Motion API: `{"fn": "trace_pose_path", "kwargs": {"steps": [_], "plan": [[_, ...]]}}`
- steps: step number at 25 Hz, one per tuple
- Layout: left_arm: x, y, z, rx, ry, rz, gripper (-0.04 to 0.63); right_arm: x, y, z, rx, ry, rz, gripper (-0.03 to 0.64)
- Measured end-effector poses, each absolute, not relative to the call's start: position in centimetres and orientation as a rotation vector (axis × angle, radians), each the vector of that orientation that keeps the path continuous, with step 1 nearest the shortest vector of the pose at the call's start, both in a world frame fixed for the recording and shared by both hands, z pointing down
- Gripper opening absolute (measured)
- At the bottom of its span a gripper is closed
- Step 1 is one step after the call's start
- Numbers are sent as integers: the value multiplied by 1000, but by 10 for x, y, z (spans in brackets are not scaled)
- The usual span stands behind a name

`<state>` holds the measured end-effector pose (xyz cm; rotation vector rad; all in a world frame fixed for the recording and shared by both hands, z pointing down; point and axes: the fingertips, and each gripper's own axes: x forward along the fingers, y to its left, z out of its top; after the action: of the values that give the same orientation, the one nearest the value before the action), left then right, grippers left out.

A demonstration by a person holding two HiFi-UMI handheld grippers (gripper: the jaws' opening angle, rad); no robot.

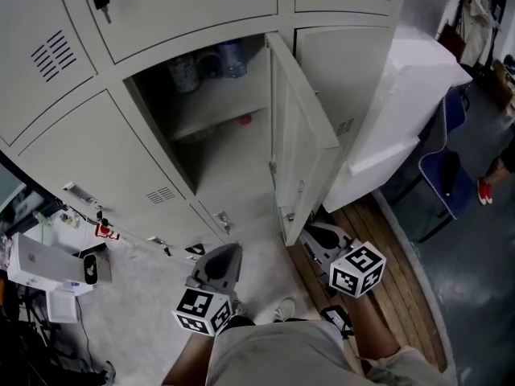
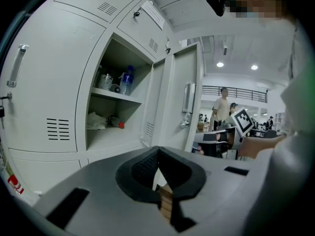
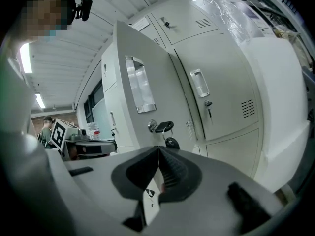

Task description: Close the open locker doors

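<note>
Grey steel locker door [image 1: 302, 143] stands swung wide, its free edge just ahead of the right gripper [image 1: 318, 236], whose fingers are pressed together on nothing. The left gripper [image 1: 224, 260] fingers likewise meet empty, facing the open compartment [image 1: 217, 127]. Pale floor [image 1: 265, 272] lies between both.

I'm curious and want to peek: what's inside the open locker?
On the shelf stand a clear bottle and a jar. Below lie a crumpled white bundle and a small red-tipped thing. Anything behind them is covered.
</note>
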<state>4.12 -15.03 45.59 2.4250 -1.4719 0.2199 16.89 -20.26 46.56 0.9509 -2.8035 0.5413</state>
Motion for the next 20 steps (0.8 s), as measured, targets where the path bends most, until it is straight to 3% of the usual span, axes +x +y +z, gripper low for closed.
{"fn": "trace_pose_path", "kwargs": {"steps": [20], "plan": [[-31,-159,450,2420,-1485,216,14,72,-196,466,821,-2815,545,28]]}}
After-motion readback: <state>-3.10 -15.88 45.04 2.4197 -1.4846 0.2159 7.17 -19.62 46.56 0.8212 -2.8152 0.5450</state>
